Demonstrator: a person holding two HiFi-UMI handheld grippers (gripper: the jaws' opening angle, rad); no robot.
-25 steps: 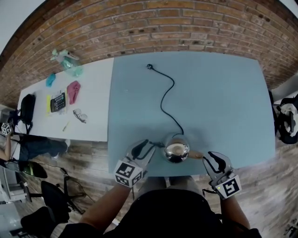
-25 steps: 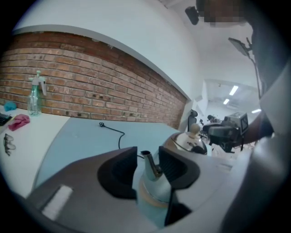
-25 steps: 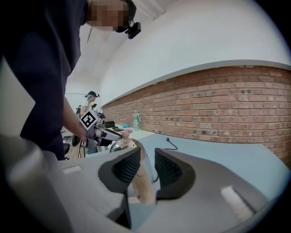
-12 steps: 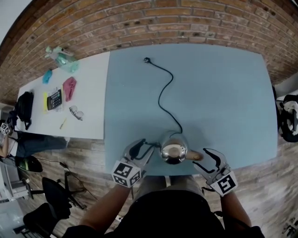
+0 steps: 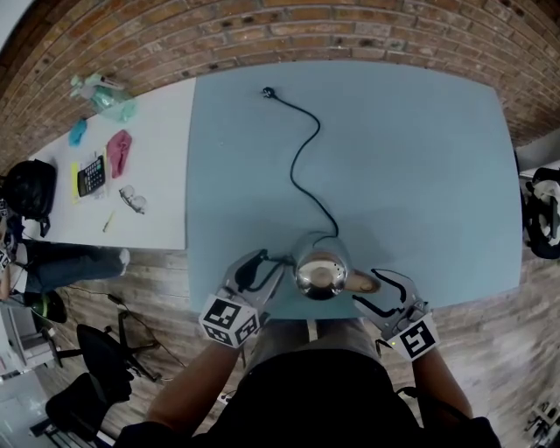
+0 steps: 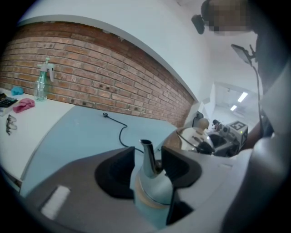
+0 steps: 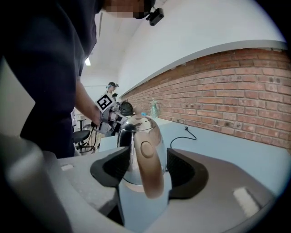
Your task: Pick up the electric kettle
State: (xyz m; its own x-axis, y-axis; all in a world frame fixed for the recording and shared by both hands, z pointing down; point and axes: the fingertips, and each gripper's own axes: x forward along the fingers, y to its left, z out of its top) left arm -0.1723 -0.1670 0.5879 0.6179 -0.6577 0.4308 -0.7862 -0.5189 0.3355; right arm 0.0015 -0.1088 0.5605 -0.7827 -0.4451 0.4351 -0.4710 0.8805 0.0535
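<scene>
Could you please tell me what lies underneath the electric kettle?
The electric kettle stands on the blue table, with a black cord running away from its foot. Its body hides anything directly beneath it, such as a base.

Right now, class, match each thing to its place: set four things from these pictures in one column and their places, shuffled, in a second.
Things
1. kettle handle
2. kettle spout
3. plug
4. spray bottle

Places
A. on the white table, by the brick wall
B. between the right gripper's open jaws
C. at the blue table's far end
D. between the left gripper's open jaws

Pairs: 1-B, 2-D, 3-C, 4-A
</scene>
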